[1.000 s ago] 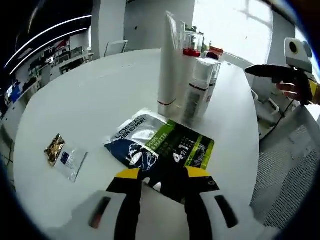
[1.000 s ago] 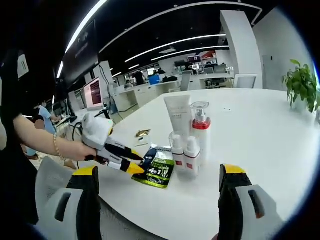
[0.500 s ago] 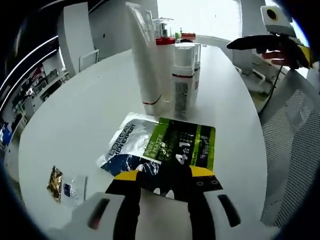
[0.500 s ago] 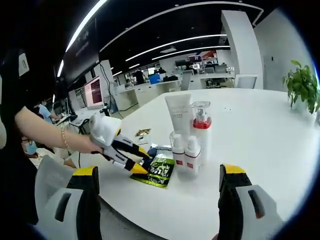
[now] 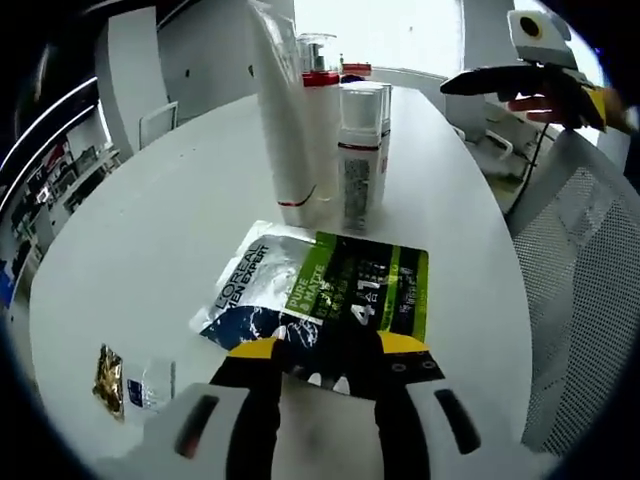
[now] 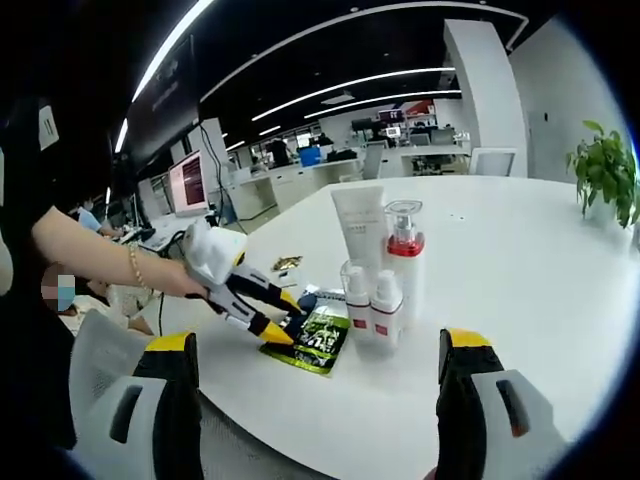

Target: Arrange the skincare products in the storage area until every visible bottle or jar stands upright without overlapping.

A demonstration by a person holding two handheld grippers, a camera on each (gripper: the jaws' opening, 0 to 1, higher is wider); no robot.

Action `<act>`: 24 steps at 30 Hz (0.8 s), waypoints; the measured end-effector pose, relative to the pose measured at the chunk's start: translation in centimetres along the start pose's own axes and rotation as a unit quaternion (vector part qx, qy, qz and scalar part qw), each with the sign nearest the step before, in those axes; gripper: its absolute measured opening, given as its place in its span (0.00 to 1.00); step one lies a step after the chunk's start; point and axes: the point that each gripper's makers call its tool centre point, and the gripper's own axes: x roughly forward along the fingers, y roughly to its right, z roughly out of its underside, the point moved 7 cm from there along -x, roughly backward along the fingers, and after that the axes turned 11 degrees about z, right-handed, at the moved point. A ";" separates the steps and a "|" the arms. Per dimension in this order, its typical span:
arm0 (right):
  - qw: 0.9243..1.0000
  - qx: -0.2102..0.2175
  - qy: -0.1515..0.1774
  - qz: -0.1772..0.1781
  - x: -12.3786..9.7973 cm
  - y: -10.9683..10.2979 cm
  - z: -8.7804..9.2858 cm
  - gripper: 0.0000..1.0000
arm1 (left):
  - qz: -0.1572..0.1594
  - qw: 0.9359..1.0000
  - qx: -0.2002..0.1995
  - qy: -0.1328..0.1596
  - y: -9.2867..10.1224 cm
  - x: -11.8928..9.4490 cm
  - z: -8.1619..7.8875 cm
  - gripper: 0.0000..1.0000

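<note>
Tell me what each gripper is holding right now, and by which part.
The left gripper is at the near edge of the flat green-and-blue sachet, jaws on either side; whether it is pinched cannot be told. The right gripper holds nothing, its jaws wide apart.

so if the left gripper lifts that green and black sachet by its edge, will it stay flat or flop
The sachet will probably flop: it looks like a thin foil pouch lying flat on the table. It is likely light, so the left gripper, whose jaws stand open over its near edge, may slide it rather than catch it. The glossy surface hints at slipperiness.
</note>
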 end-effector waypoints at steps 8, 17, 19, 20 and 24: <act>1.000 -0.004 -0.003 -0.003 0.1 -0.1 0.1 1.00 | -0.013 1.000 -0.026 0.004 -0.1 -0.4 0.0 0.38; 1.000 -0.016 -0.011 -0.016 0.2 -0.8 0.3 1.00 | -0.030 0.997 -0.060 0.026 1.1 -2.3 0.3 0.45; 1.000 -0.020 -0.011 -0.020 0.2 -0.9 0.4 1.00 | -0.034 0.996 -0.069 0.034 1.6 -2.9 0.4 0.48; 0.999 -0.021 -0.011 -0.022 0.2 -1.0 0.4 1.00 | -0.035 0.996 -0.073 0.036 1.9 -3.2 0.4 0.49; 0.999 -0.025 -0.009 -0.027 0.1 -1.0 0.4 1.00 | -0.045 0.994 -0.088 0.040 2.4 -4.0 1.1 0.58</act>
